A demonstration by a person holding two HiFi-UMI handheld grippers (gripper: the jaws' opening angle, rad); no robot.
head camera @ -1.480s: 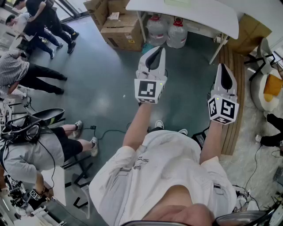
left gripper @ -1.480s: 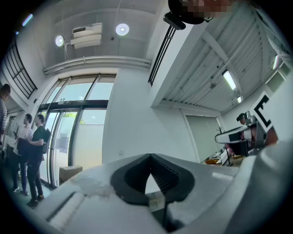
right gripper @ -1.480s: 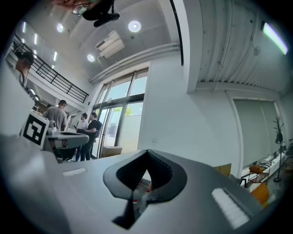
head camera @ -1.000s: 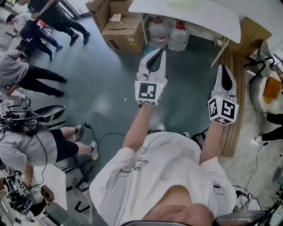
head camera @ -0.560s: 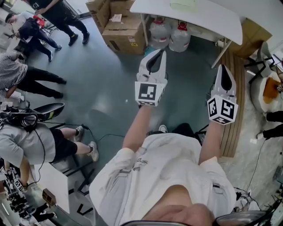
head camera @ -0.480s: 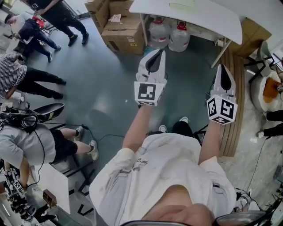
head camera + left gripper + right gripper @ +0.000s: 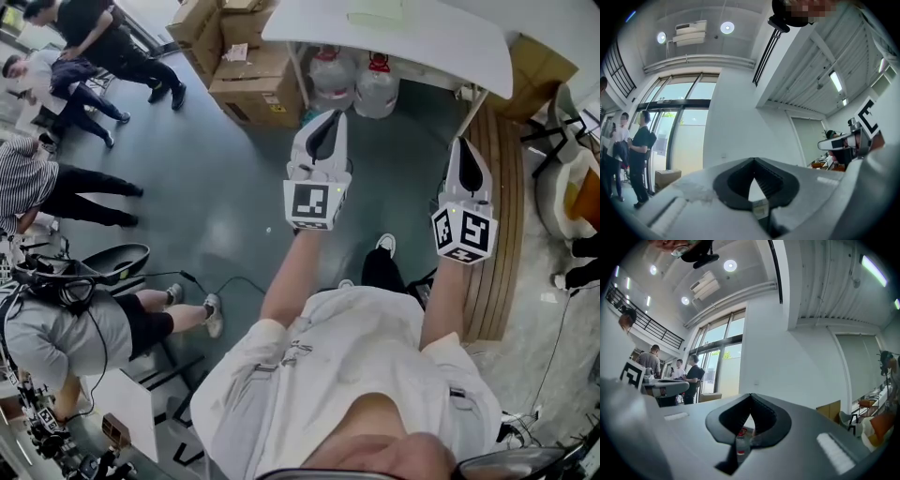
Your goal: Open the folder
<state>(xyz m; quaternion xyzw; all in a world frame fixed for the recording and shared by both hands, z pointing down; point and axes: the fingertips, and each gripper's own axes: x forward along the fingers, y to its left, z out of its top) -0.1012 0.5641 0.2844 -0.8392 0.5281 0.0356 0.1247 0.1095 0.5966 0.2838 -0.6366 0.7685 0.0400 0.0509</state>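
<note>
Folder: I cannot see a folder for sure. A pale flat sheet (image 7: 378, 15) lies on the far white table (image 7: 441, 37), and that may be it. It is too small to tell. No gripper is near it.
Table: it stands at the far side of the room, well apart from the person.
Left gripper (image 7: 330, 116): pressed together, with nothing in it. It is held out in front over the floor (image 7: 225, 197) and points toward the table. I think that is because the person means to go there.
Right gripper (image 7: 466, 142): pressed together too, and empty. It is held out to the right of the left one, with a gap between them, as if ready for a job that needs both.
Under the table: two big water jugs (image 7: 375, 80) stand side by side, tucked out of the way.
Boxes: brown boxes (image 7: 251, 75) are stacked on the floor, left of the jugs.
People: some standing people (image 7: 66, 178) are at the far left, and a seated person (image 7: 75, 328) is at the near left. None is close to the table.
Job: not begun, I think. The grippers must first get to the table. Then they must spread to take hold of the cover.
</note>
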